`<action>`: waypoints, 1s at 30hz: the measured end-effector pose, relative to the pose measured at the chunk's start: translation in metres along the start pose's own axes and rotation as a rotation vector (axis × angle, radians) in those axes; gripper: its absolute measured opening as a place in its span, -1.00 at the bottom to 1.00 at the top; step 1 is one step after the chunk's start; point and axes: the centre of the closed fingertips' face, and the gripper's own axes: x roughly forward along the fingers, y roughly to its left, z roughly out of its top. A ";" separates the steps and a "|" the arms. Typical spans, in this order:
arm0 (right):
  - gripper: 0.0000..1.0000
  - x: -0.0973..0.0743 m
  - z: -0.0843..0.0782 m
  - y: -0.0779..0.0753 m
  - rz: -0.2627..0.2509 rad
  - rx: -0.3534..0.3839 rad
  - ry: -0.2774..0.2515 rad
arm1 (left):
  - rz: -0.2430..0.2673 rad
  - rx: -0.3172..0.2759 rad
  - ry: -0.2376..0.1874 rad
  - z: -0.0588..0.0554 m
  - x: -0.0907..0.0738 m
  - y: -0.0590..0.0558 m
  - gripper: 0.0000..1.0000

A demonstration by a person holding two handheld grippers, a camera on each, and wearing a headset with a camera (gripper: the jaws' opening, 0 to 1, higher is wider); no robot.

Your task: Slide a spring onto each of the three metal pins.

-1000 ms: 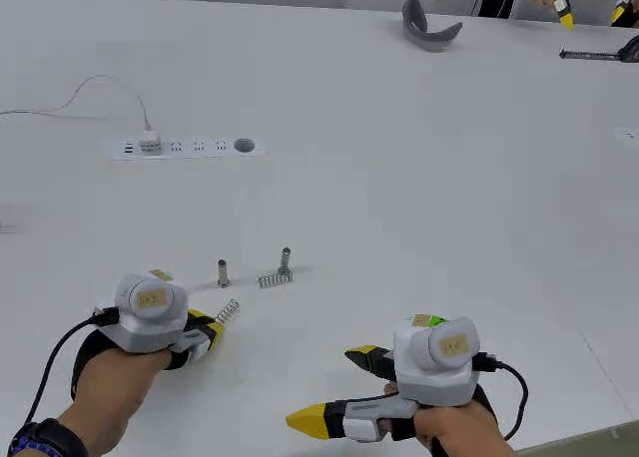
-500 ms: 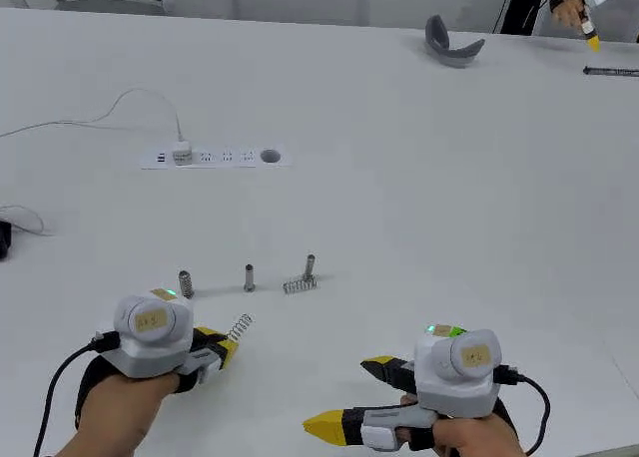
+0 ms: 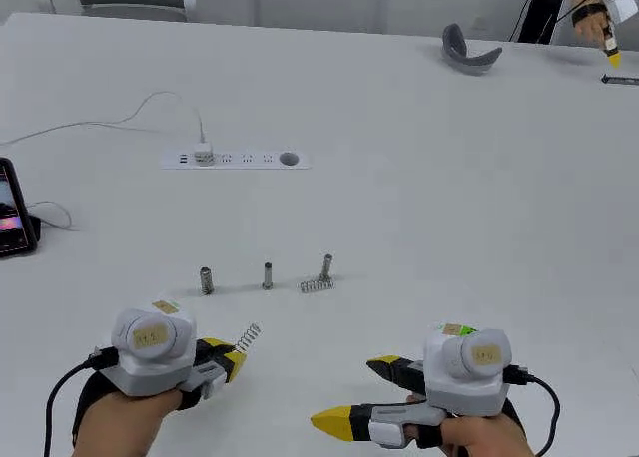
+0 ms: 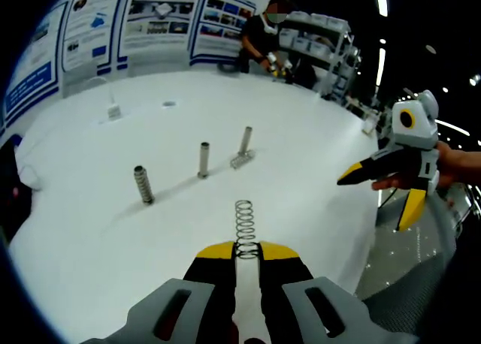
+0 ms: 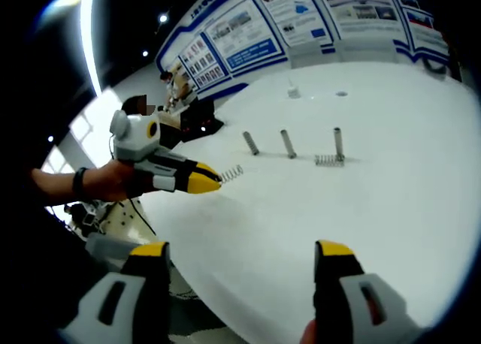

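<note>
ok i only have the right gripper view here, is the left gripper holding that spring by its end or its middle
observer: by its end. in the left gripper view the left gripper pinches the lowest coils of the spring, and the rest sticks out ahead of the tips
operator: which pin is it aimed at
observer: in that view it points roughly at the right-hand pin, the one with a loose spring lying at its foot
operator: anything else over on that side
observer: the head view shows a phone, screen lit, near the left edge of the table, well left of the leftmost pin, which already wears a spring
</note>
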 end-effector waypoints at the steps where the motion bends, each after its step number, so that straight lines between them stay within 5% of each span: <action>1: 0.59 0.001 0.001 0.001 0.002 0.001 -0.002 | 0.001 0.003 -0.002 0.000 -0.001 0.001 -0.79; 20: 0.51 0.015 0.012 0.016 0.046 0.000 -0.018 | 0.006 -0.010 -0.024 -0.005 -0.034 0.002 -0.79; 30: 0.41 0.023 0.015 0.027 0.089 0.007 -0.020 | -0.012 0.009 -0.019 -0.010 -0.039 -0.013 -0.80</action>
